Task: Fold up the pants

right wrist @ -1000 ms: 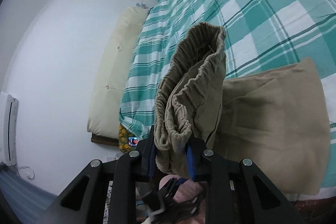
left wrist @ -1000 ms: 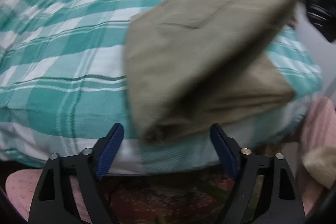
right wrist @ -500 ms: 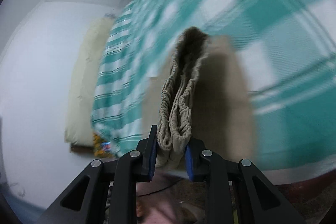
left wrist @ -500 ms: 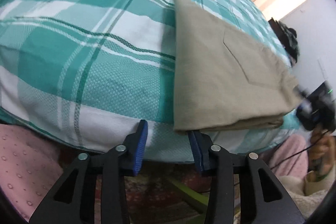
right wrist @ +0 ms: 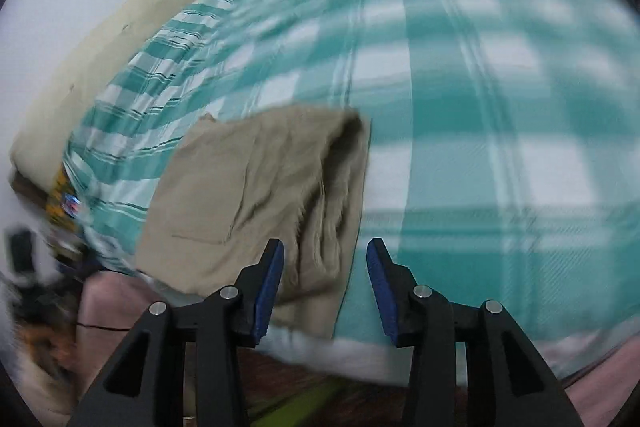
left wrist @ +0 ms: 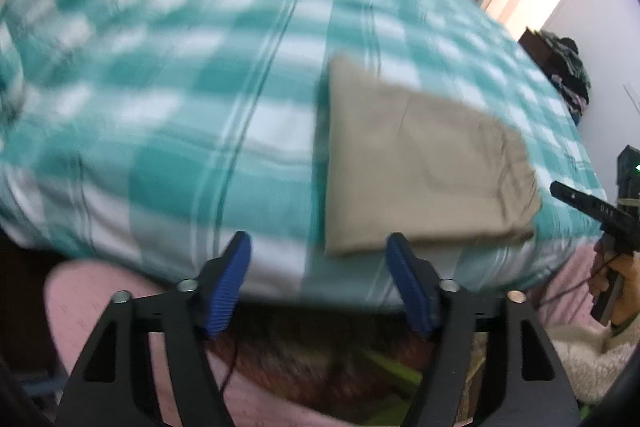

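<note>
The khaki pants (left wrist: pixel 420 163) lie folded into a flat rectangle on the bed near its front edge. In the right wrist view the pants (right wrist: pixel 256 195) show their gathered waistband end toward me. My left gripper (left wrist: pixel 318 283) is open and empty, just off the bed's edge in front of the pants' near left corner. My right gripper (right wrist: pixel 325 285) is open and empty, with the waistband end just ahead of its left finger. The right gripper also shows at the far right of the left wrist view (left wrist: pixel 580 207). Both views are blurred by motion.
The bed (left wrist: pixel 180 115) is covered by a teal and white checked sheet. A cream cushion (right wrist: pixel 92 67) lies along the wall. A pink fabric (left wrist: pixel 80 307) is below the bed's edge. A dark pile (left wrist: pixel 568 67) stands by a bright doorway.
My right gripper opened and let go of the waistband; the pants now lie flat. My left gripper opened wider and drew back from the bed's edge. Both cameras swung.
</note>
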Motion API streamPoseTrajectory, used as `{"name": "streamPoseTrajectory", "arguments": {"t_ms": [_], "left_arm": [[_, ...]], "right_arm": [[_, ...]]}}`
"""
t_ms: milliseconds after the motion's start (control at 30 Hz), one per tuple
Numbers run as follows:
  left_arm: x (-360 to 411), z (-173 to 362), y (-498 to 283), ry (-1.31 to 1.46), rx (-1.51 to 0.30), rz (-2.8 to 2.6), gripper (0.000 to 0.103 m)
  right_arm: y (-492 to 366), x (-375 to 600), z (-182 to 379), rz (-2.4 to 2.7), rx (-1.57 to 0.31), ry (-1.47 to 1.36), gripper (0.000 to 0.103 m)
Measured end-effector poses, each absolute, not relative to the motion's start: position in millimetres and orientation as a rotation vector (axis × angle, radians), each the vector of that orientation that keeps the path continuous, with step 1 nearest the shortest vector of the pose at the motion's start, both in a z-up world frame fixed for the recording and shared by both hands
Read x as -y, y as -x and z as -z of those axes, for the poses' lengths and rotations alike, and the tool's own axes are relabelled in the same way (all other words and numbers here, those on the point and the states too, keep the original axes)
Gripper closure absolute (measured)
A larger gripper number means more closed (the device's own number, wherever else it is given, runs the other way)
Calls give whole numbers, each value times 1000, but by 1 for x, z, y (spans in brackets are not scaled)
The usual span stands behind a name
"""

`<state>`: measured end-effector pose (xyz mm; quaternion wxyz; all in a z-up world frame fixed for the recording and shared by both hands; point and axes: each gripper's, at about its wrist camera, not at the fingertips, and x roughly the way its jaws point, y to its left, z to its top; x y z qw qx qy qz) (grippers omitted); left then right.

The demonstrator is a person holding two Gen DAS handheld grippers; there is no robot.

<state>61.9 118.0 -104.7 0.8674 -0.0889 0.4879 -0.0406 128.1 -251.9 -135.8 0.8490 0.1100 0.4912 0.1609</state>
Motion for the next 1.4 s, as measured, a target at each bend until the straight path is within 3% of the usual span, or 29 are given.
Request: {"name": "streamPoseTrajectory", "arguments": {"t_ms": [33, 167, 300, 400, 1133, 1200, 1233, 1267, 1400], "left_arm": [[-108, 99, -70, 157, -991, 101, 19], [-64, 114, -103, 37, -982, 166, 19], [-31, 162, -122, -51, -1089, 187, 20], [-17, 186, -118, -112, -1114, 158, 19], [-20, 174, -117, -79, -1152, 165, 17], [-44, 157, -118, 55, -1138, 218, 16], [-61, 150, -121, 127, -1126, 227, 11], [-76, 147, -126, 186, -1120, 224, 8], [-113, 180, -169, 309, -1233, 229, 8]], "right_arm": [[-128, 245, 127, -360, -1004, -196, 59], [-131, 202, 110, -500, -909, -93, 60], [-133, 175, 158, -520, -983, 34, 59], [-127, 188, 191, -505, -1024, 2, 65], [-119, 195, 181, -470, -1012, -28, 65], [-120, 210, 163, -495, -1015, -142, 54], [-120, 220, 157, -494, -1011, -203, 37], [-123, 236, 152, -477, -1002, -281, 26], [-164, 267, 189, -531, -1182, -535, 26]]}}
